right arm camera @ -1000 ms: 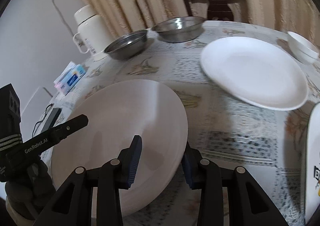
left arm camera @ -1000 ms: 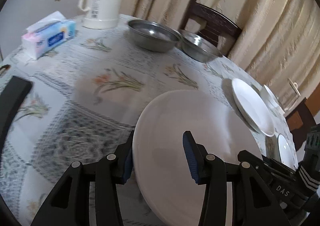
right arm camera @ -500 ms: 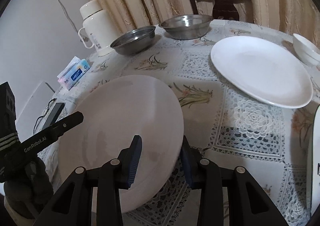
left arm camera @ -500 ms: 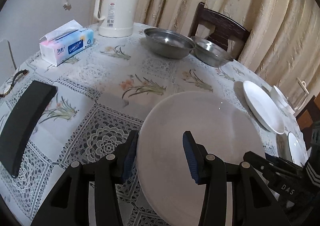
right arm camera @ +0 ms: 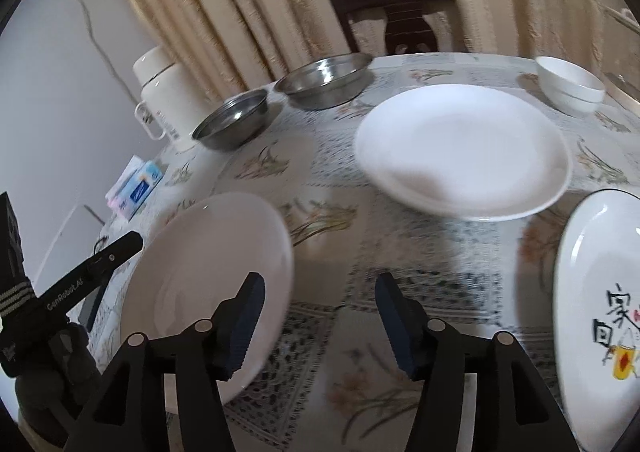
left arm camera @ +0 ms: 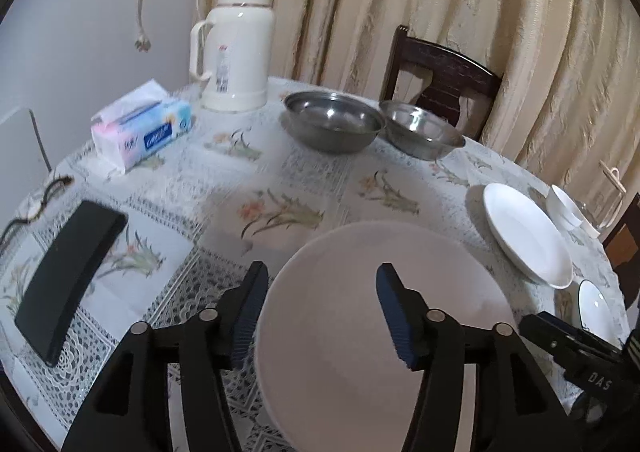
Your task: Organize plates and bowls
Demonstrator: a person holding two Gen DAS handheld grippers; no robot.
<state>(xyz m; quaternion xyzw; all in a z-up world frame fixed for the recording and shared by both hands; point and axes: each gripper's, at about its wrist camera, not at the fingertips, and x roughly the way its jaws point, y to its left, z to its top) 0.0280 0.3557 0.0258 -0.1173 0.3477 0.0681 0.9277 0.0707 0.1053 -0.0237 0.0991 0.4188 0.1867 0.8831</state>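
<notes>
A large white plate hangs tilted above the table, and my left gripper is shut on its near rim, one pad left of the rim and one over the plate's face. In the right wrist view the same plate sits at the left, with a black left gripper finger at its far rim. My right gripper is open beside it, with only tablecloth between the fingers. A second white plate, a white bowl and two steel bowls rest on the table.
The round table has a lace floral cloth. On it stand a white thermos, a tissue box, a flat black object and a printed oval dish. A dark chair and curtains stand behind.
My right gripper has opened, let go of the large plate and drawn away to the right. The left gripper has risen and pulled back with the plate.
</notes>
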